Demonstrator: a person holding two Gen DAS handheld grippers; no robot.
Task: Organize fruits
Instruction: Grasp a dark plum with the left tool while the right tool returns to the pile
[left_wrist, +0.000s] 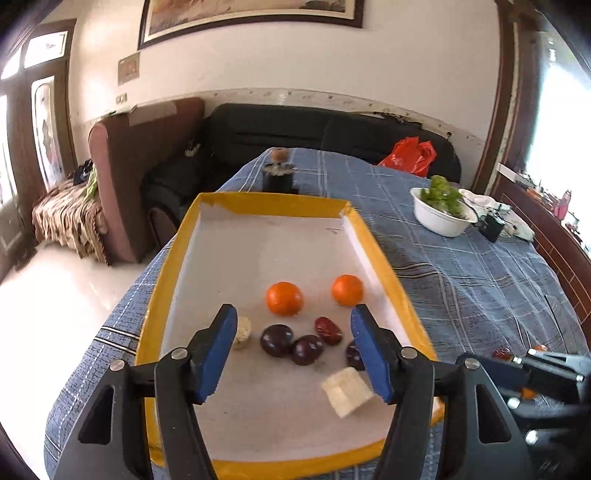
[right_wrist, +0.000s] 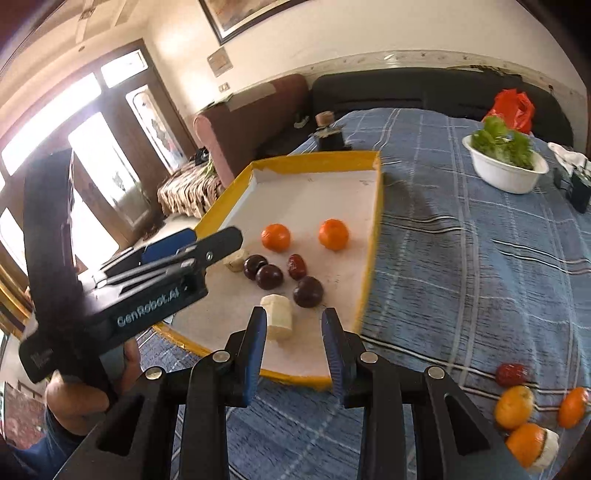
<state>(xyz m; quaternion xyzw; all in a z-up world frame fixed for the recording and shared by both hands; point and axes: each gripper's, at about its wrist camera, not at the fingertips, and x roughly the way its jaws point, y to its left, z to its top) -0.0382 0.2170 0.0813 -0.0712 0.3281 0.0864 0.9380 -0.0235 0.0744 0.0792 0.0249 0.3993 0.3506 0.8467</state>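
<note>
The fruits sit mostly inside a shallow yellow-rimmed tray (left_wrist: 373, 236) with a white floor, resting on a blue plaid tablecloth (left_wrist: 461, 280). Toward the tray's middle lie two mandarins, one on the left (left_wrist: 284, 298) and one on the right (left_wrist: 347, 290), well apart from each other. Nearer the camera are three dark plums: two touching side by side (left_wrist: 277, 340) (left_wrist: 307, 349), and a third (left_wrist: 354, 355) partly hidden behind a gripper finger. A red date (left_wrist: 328, 330) lies just behind them. A pale banana chunk (left_wrist: 242, 332) rests at the left end of the row, and a larger white chunk (left_wrist: 347, 391) lies closest to the near rim. Outside the tray, on the cloth at the right, the right wrist view shows a second red date (right_wrist: 511, 374), three more mandarins (right_wrist: 514, 407) (right_wrist: 572, 407) (right_wrist: 526, 445) and a white piece (right_wrist: 550, 448) touching the nearest one. The left gripper (left_wrist: 293, 360) hangs above the near half of the tray with its blue-padded fingers spread and nothing between them. The right gripper (right_wrist: 293, 354) hovers over the tray's near right corner, its fingers a moderate gap apart and pinching nothing. Farther back stand a white bowl of greens (left_wrist: 439, 218) and a red plastic bag (left_wrist: 408, 155).
</note>
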